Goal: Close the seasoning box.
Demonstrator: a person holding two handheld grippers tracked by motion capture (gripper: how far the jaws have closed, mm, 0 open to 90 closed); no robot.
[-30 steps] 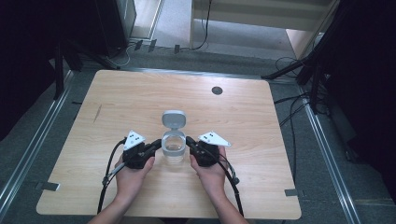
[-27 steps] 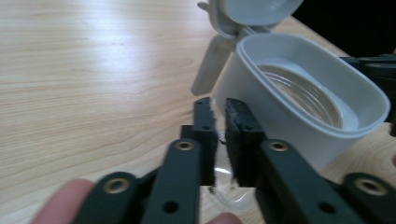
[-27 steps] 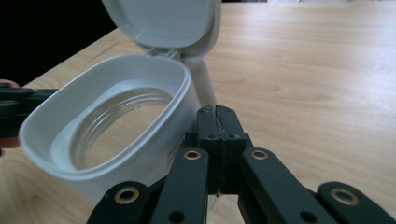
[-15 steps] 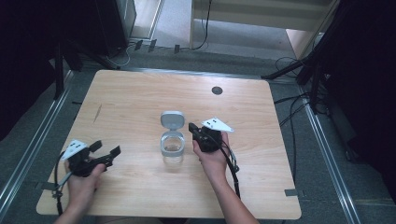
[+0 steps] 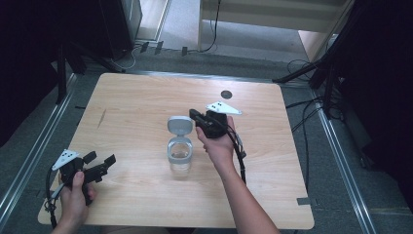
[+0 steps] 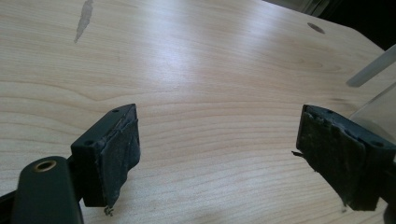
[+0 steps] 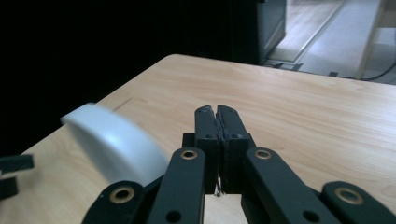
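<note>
Hovering just right of the grey flip lid [image 5: 179,124] of the clear jar [image 5: 179,153] at mid-frame on the surface [image 5: 292,185], the right tool [image 5: 196,116], jaws pressed together, should push that lid gently, while the left tool [image 5: 100,163] waits lower left, spread and empty.

The jar [image 6: 378,112] is cut off at the left gripper view's right edge.

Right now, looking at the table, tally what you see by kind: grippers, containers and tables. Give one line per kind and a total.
Grippers: 2, the left gripper with jaws apart, the right gripper with jaws together
Clear containers with a grey flip lid standing open: 1, the container
Wooden tables: 1, the table
Total: 4
</note>
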